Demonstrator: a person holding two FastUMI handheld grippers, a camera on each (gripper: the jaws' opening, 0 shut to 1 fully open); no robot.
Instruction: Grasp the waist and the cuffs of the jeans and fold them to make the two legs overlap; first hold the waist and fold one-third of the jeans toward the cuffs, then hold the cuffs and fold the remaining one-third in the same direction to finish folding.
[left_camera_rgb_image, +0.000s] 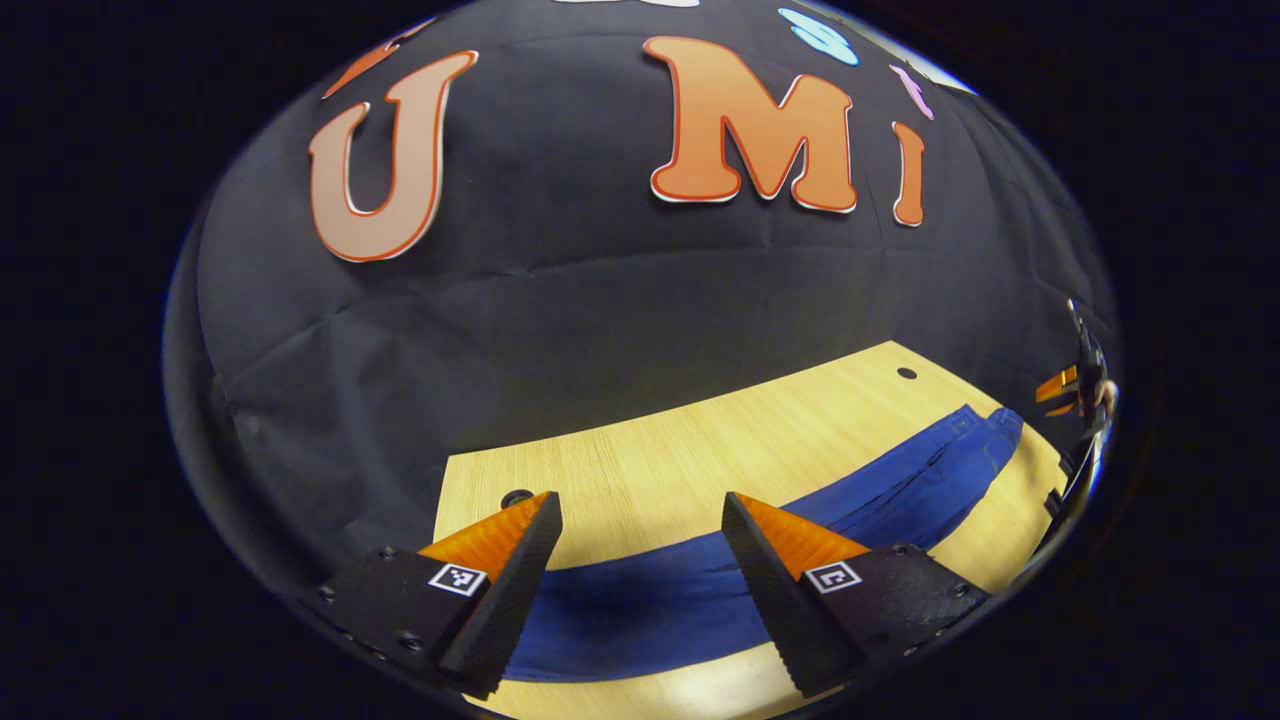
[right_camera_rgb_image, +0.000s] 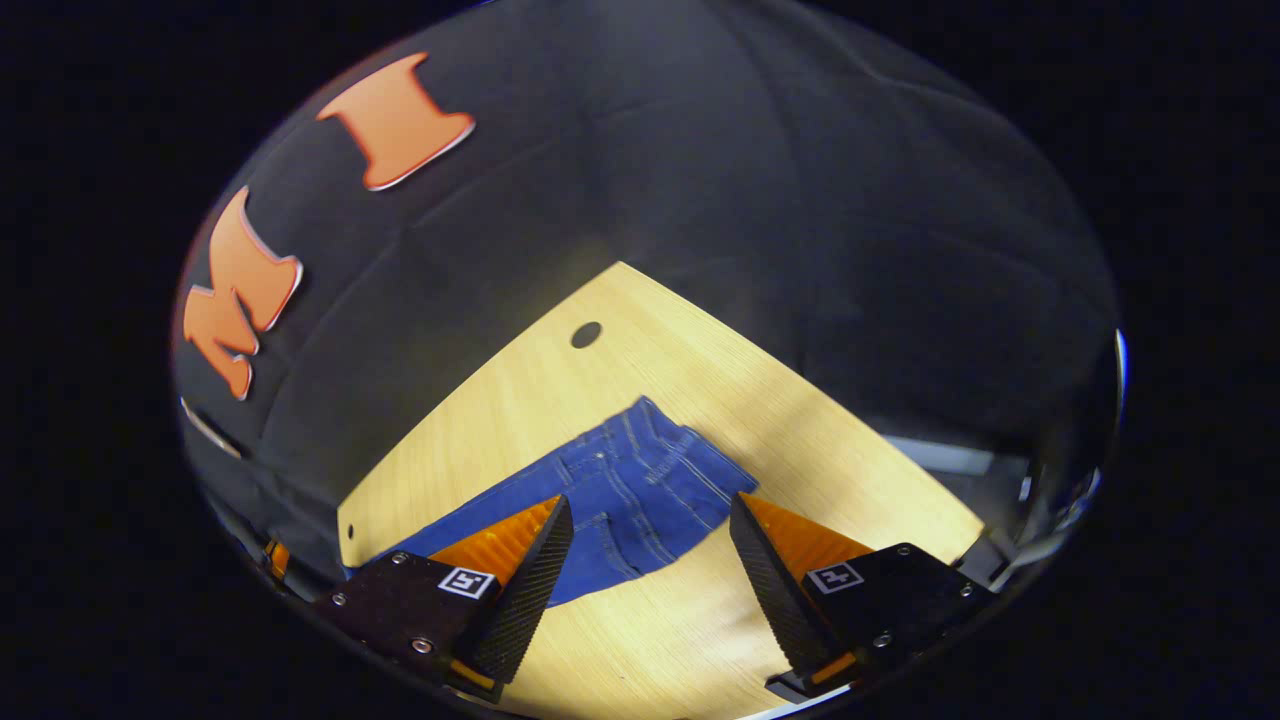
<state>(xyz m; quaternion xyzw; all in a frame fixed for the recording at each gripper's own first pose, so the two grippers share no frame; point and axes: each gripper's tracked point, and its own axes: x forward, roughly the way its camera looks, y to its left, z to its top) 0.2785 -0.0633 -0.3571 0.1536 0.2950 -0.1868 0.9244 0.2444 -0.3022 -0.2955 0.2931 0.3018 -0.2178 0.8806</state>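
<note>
Blue jeans (left_camera_rgb_image: 700, 590) lie flat along the light wooden table (left_camera_rgb_image: 650, 470), one leg over the other as far as I can tell. In the left gripper view the leg end passes under my left gripper (left_camera_rgb_image: 640, 530), which hangs open above it with nothing between its fingers. The waist end (left_camera_rgb_image: 985, 430) lies at the far right, near the other gripper (left_camera_rgb_image: 1075, 390). In the right gripper view the jeans' waist (right_camera_rgb_image: 650, 480) with its seams lies just ahead of my right gripper (right_camera_rgb_image: 650, 540), open and above the cloth.
The table has a round dark hole near each far corner (left_camera_rgb_image: 906, 373) (left_camera_rgb_image: 516, 497) (right_camera_rgb_image: 586, 334). Black cloth walls close the booth behind and beside the table. Bare wood (right_camera_rgb_image: 800, 420) lies beyond and to the right of the waist.
</note>
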